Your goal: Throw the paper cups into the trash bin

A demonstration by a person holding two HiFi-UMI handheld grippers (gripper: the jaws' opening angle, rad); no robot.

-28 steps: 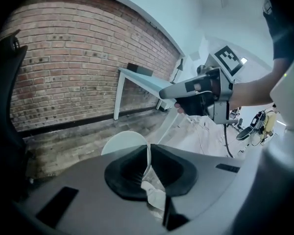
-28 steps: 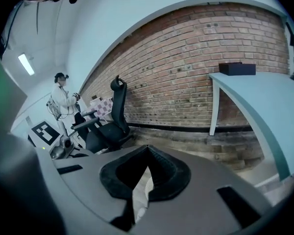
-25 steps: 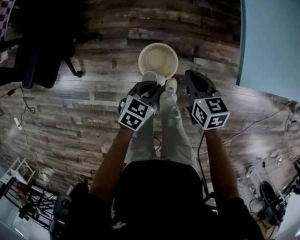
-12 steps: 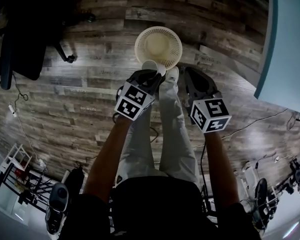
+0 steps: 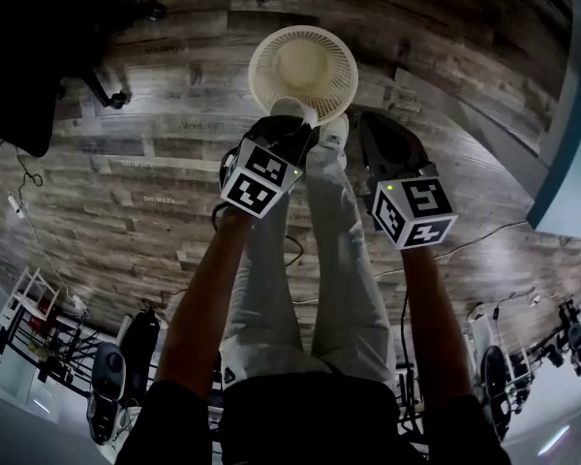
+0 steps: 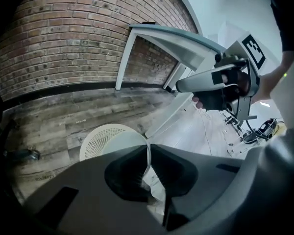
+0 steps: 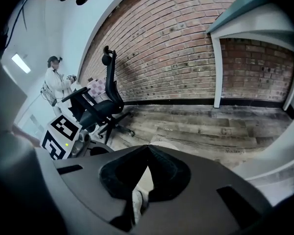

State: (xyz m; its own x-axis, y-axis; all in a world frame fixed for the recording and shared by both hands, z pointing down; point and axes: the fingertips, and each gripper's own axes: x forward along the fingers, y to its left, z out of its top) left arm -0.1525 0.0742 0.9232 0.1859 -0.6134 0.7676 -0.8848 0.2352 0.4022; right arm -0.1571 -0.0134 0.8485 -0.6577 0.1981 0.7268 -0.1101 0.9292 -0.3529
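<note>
A white mesh trash bin (image 5: 302, 66) stands on the wooden floor just past my feet. My left gripper (image 5: 292, 124) is shut on the rim of a white paper cup (image 5: 289, 108), which hangs over the bin's near edge. In the left gripper view the cup's (image 6: 130, 143) thin wall is pinched between the jaws, with the trash bin (image 6: 99, 140) right behind it. To the right of the bin, my right gripper (image 5: 366, 124) is shut with nothing in it. In its own view the right gripper's (image 7: 147, 148) jaw tips meet.
A black office chair (image 7: 100, 106) stands to the left on the floor. A teal table (image 5: 576, 114) is at the right, on white legs (image 6: 125, 58) before a brick wall. A person in a white coat (image 7: 56, 84) stands far left. Cables (image 5: 484, 235) trail over the floor.
Both grippers have sunk toward the floor with the cup still held. In the head view the bin has shifted up the picture and the cup now overlaps its near rim.
</note>
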